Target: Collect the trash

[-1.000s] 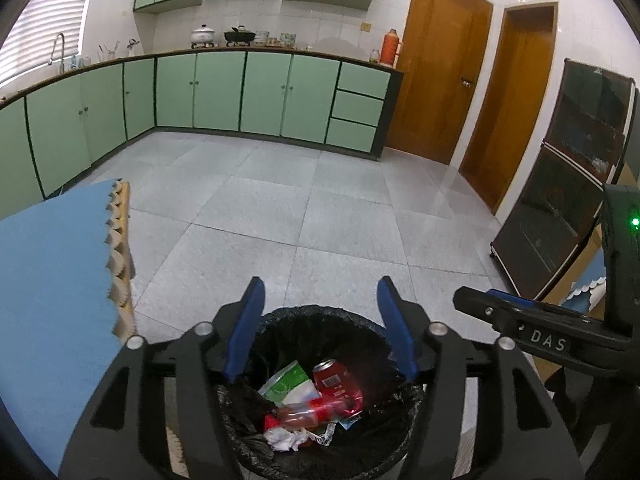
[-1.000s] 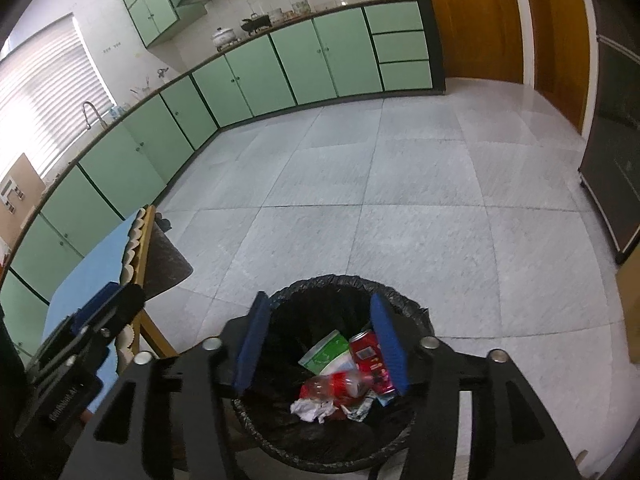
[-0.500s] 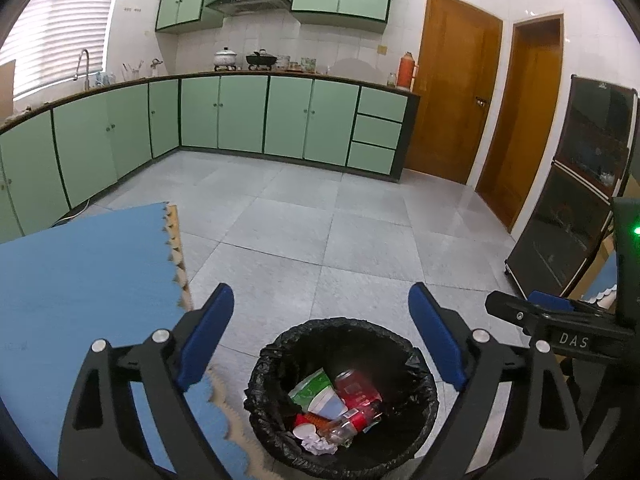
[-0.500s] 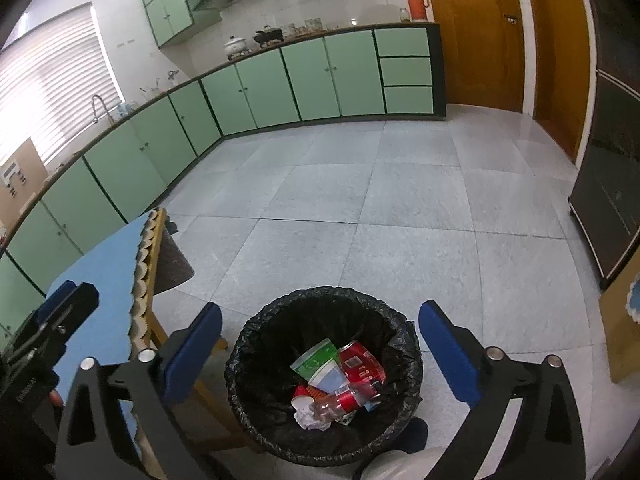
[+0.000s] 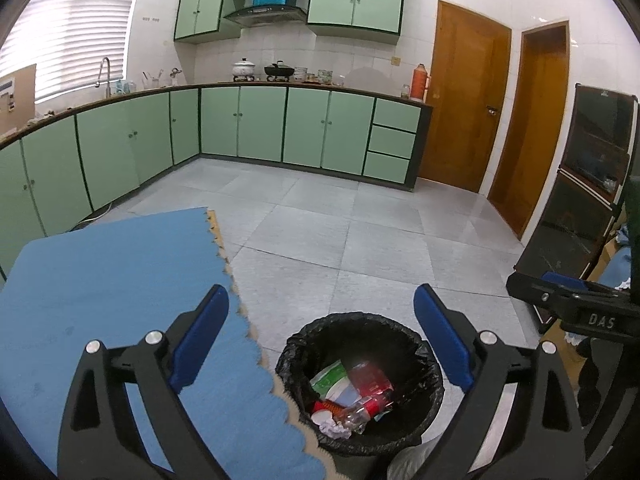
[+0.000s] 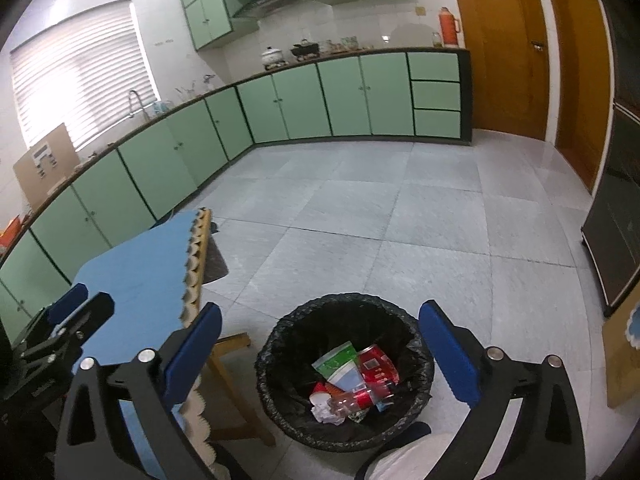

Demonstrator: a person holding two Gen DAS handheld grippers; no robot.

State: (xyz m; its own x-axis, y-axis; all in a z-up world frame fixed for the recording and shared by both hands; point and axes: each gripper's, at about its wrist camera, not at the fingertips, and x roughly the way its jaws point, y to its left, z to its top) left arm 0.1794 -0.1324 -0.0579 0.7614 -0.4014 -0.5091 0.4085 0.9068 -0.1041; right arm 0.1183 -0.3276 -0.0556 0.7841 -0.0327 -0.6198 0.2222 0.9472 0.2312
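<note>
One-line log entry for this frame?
left gripper: open, empty | right gripper: open, empty | both above bin | bin holds can, green packet, bottle, paper | blue table beside bin

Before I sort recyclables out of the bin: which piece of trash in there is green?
The flat green pouch, lying at the back of the pile in the trash bin, next to the red can; the other pieces are red, white or clear.

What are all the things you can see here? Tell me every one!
Bin: one, black bag liner, on the floor beside the table.
Trash: several pieces, red, green and white, inside the bin.
Table: one, blue top, left of the bin.
Cabinets: many, green, along the walls.
Doors: two, brown wood, far right.
Flask: one, orange, on the counter.
Left gripper: open, above the bin.
Right gripper: open, above the bin.
</note>
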